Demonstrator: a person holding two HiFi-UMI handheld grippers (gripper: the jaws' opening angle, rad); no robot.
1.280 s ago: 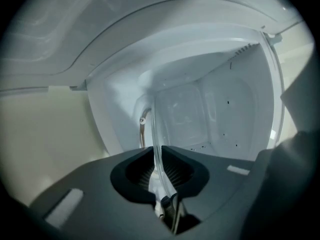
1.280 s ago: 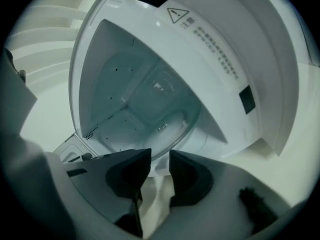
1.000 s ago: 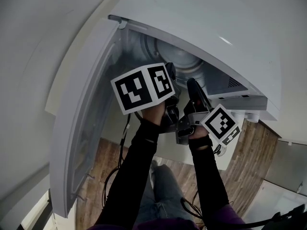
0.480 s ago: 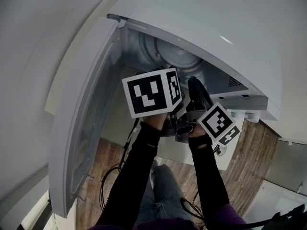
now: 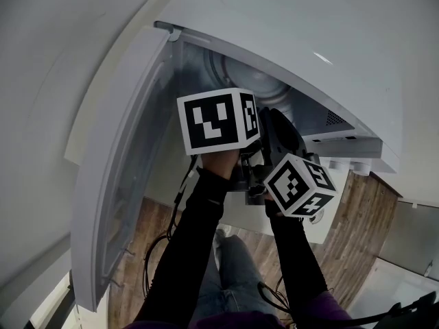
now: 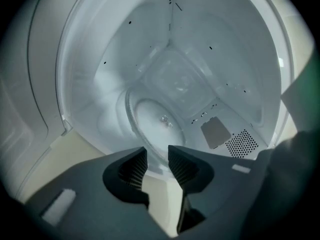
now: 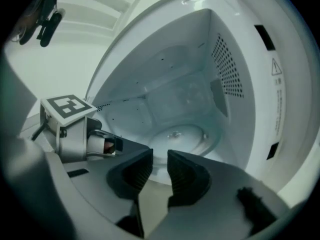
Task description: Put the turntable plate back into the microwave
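The glass turntable plate (image 6: pixel 161 123) lies flat on the floor of the open microwave's cavity (image 6: pixel 175 59), and also shows in the right gripper view (image 7: pixel 179 134). Both grippers hover at the front of the opening, a little short of the plate and not touching it. My left gripper (image 6: pixel 157 153) has its jaws apart with nothing between the ribbed pads. My right gripper (image 7: pixel 160 156) is closing, also on nothing, and its jaws still stand apart. In the head view the marker cubes (image 5: pixel 216 120) hide most of both grippers.
The white microwave (image 5: pixel 309 40) sits raised, its door (image 5: pixel 123 177) swung wide open to the left. A vent grille (image 7: pixel 227 69) lines the right cavity wall. The left gripper's cube (image 7: pixel 65 106) is close beside the right gripper. Wooden floor (image 5: pixel 360 211) lies below.
The right gripper has rolled and lifted slightly, its cube swinging toward the left one. The left gripper has rolled a little in place, and its cube has shifted slightly right.
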